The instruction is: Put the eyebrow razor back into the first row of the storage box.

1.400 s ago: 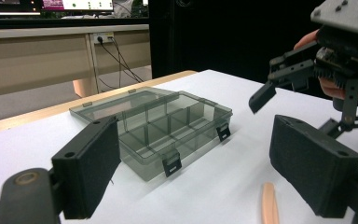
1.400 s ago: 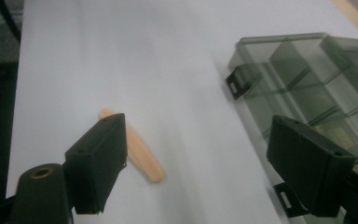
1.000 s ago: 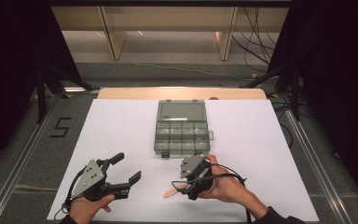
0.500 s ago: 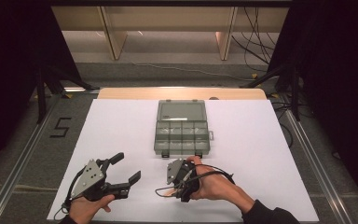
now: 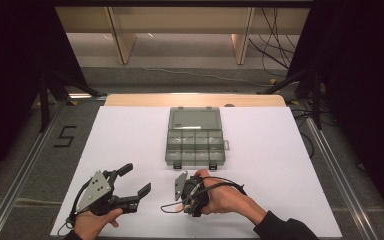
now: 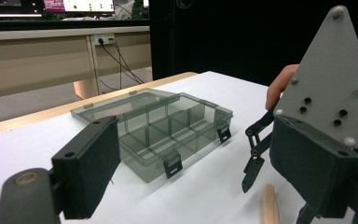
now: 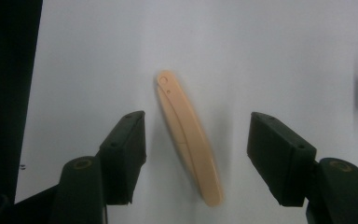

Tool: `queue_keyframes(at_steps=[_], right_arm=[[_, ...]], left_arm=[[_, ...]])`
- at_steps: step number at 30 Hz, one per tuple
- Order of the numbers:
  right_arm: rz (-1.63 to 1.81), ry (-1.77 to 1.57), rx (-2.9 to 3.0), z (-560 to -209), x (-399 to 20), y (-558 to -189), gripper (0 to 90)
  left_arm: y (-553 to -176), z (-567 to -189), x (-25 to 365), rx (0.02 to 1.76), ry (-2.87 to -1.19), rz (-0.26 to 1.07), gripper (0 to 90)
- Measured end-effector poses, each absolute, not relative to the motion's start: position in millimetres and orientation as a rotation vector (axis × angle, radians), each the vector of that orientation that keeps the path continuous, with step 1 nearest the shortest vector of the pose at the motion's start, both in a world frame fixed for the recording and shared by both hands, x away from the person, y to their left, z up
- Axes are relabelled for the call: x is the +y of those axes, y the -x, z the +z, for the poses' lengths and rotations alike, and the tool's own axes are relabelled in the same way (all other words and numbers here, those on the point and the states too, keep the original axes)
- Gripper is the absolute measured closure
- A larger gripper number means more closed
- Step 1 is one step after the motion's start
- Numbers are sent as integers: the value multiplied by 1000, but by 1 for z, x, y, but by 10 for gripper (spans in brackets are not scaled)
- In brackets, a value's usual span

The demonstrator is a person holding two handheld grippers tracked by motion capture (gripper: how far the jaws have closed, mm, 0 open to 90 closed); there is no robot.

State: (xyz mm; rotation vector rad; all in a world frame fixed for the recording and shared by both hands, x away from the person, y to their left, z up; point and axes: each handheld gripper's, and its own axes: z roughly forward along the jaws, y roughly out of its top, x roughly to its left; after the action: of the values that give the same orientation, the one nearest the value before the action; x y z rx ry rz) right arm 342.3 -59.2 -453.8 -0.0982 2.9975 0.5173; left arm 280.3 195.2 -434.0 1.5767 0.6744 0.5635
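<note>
A slim peach-coloured stick [image 7: 189, 140] lies flat on the white table between the jaws of my right gripper [image 7: 198, 125], which is open and points straight down at it without touching. In the high view the right gripper [image 5: 184, 198] is held at the near centre, covering most of the stick. My left gripper [image 5: 136, 180] rests at the near left, open and with nothing in it. From the left gripper [image 6: 205, 172] view I see the stick's end [image 6: 270, 205] and the right gripper's grey plate [image 6: 326, 79] close by on the right.
A smoky clear compartment box [image 5: 195, 137] sits at the table's middle, beyond both grippers; it also shows in the left gripper view as the box [image 6: 158, 123]. The white table sheet [image 5: 275, 150] ends at a wooden strip at the back. Shelving and cables lie beyond.
My right gripper has moved left and tipped downward until it hangs over the stick. The left gripper has stayed where it was.
</note>
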Motion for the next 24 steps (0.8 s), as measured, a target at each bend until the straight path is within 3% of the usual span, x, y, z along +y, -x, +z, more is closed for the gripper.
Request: queue_keyframes(at_steps=[24], right_arm=[[418, 171, 3066, -460, -52, -349, 612]], left_arm=[[-280, -434, 195, 676, -1576, 563, 161]])
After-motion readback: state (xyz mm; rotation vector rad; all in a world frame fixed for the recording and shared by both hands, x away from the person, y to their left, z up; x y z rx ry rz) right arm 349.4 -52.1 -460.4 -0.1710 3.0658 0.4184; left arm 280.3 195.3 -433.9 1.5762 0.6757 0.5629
